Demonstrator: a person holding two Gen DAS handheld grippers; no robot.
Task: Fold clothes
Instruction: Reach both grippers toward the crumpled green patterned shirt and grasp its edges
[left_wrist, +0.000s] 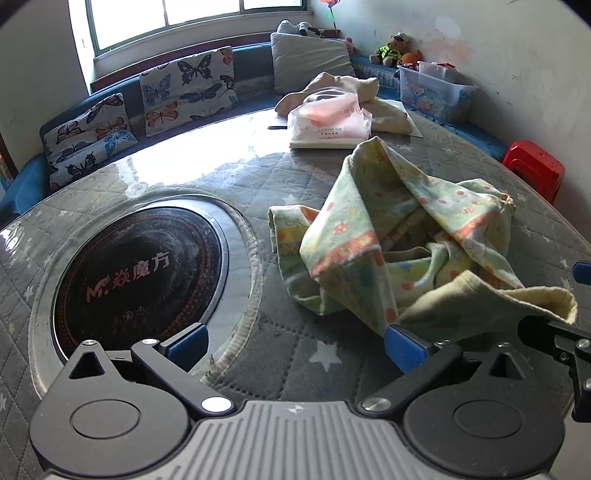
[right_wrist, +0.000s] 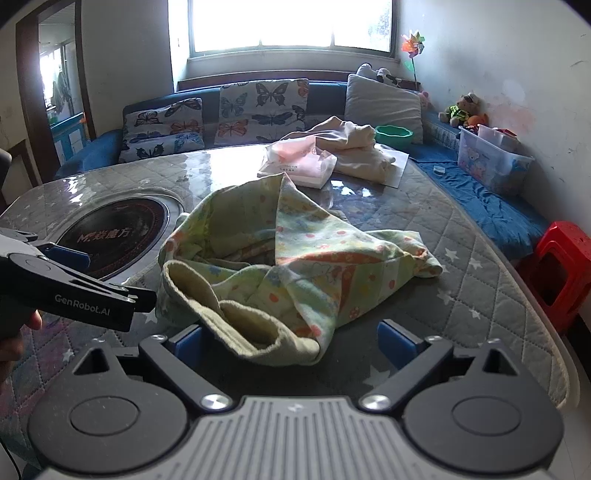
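The crumpled cloth (right_wrist: 295, 254) sits mid-table (right_wrist: 461, 236) — bare quilt all round. Left gripper (left_wrist: 293, 343) and right gripper (right_wrist: 291, 341) both gape wide, holding nothing.

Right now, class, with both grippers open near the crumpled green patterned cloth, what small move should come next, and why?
Probably ease the right gripper forward and close on the crumpled green patterned cloth's near yellow edge lying between its open fingers; the left gripper is open too, so nothing is held yet.
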